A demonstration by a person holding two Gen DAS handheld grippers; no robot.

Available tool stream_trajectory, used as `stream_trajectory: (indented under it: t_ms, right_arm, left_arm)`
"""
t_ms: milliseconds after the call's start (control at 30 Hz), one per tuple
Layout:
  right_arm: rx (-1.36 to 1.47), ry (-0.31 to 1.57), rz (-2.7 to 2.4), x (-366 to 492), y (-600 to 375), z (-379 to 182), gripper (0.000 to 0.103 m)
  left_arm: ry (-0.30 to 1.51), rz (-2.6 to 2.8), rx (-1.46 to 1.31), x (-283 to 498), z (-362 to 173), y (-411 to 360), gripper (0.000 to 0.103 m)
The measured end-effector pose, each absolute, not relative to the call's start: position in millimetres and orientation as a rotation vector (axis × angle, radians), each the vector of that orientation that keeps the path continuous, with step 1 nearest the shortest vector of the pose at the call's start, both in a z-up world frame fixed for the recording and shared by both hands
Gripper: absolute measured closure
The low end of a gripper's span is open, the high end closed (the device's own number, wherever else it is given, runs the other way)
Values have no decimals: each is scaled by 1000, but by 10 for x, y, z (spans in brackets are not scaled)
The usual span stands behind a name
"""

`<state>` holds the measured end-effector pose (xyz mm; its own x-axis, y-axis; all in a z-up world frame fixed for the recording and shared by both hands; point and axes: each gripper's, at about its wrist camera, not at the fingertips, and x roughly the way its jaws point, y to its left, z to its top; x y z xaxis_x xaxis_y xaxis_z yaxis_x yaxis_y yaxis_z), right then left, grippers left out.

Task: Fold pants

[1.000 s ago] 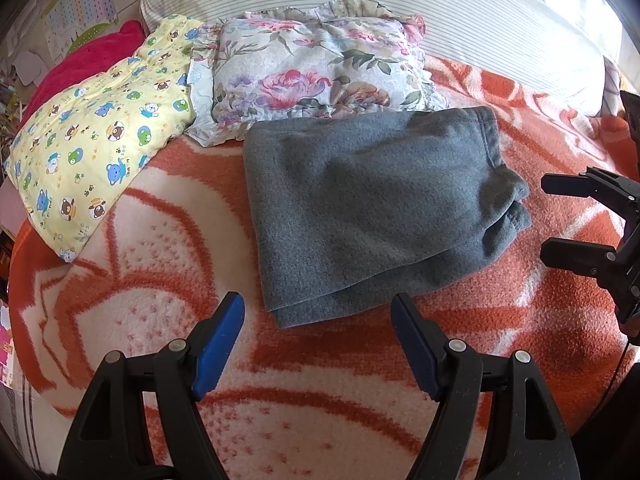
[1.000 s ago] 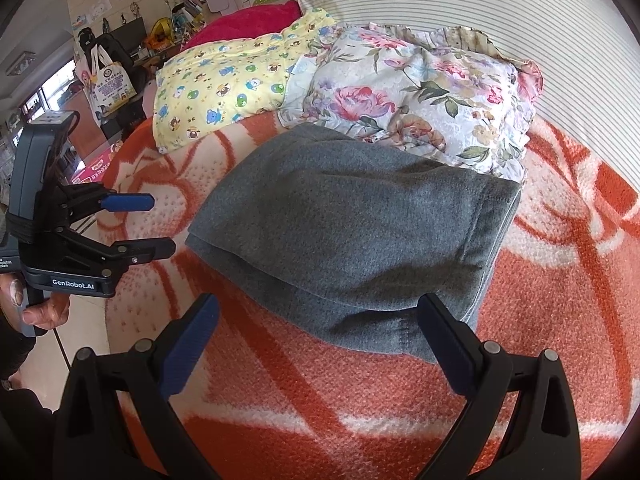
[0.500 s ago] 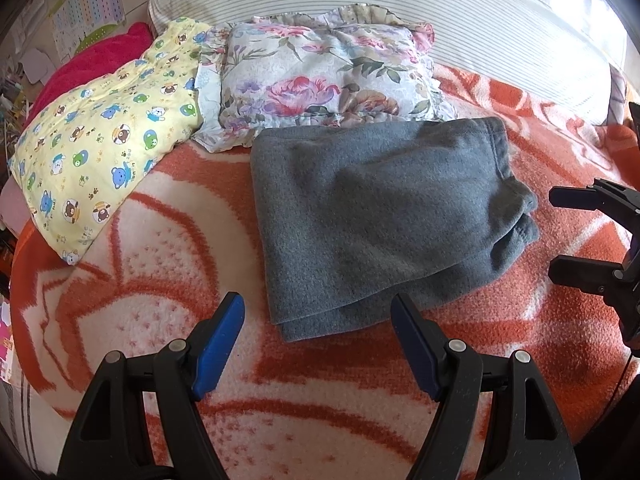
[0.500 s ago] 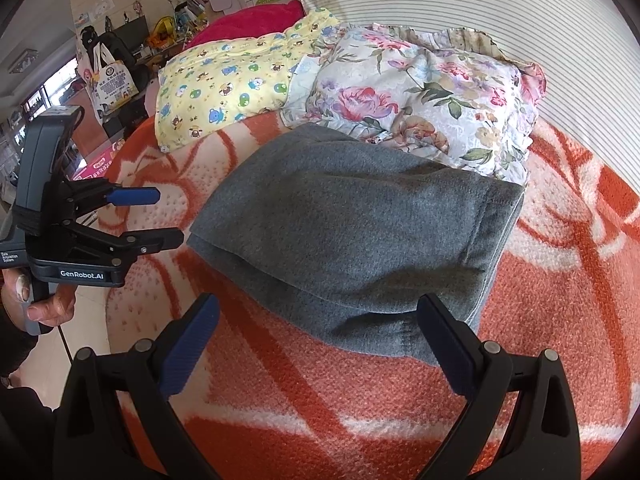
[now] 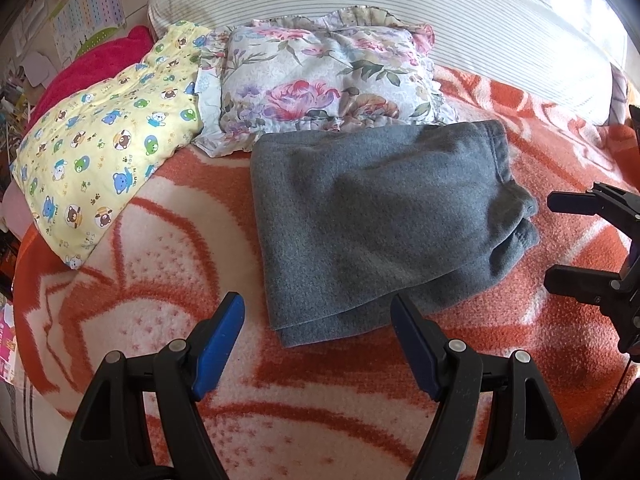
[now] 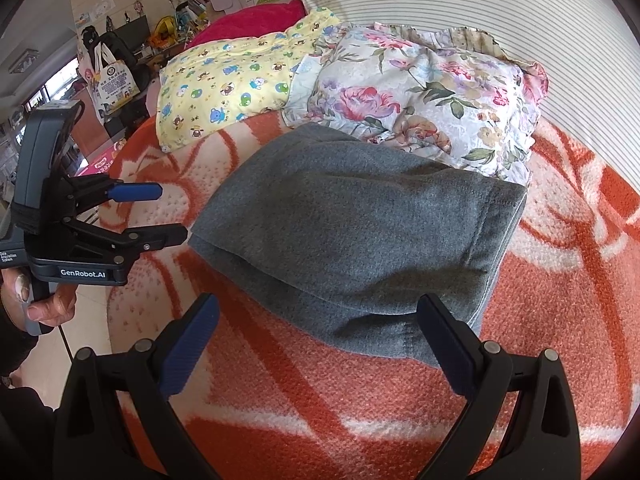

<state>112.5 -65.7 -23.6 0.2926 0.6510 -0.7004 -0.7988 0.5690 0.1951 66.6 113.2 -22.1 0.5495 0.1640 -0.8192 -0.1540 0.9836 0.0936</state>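
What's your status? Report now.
Left gripper and right gripper: jaws open, empty. Pants folded on the blanket, far edge against the pillow. Nothing in the way.

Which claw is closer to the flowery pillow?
Hard to call; neither is clearly nearer. The left claw and right claw both hover open at the near edge of the grey pants, opposite the pillow.

The left gripper [image 5: 316, 320] sits at the bottom centre of the left wrist view, its blue-padded fingers [image 5: 218, 340] spread wide and holding nothing. The right gripper [image 6: 318, 330] fills the bottom of its own view, equally wide apart and empty. At the left edge, a hand [image 6: 44, 304] grips the left gripper's handle
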Motion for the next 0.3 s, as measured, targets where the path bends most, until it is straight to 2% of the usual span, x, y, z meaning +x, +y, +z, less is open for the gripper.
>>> stream_trajectory:
  t_ms: [300]
  right_arm:
    - [-198,823,976,1106,-663,-237,4]
  left_arm:
    - [987,186,24,655,-208,1038,27]
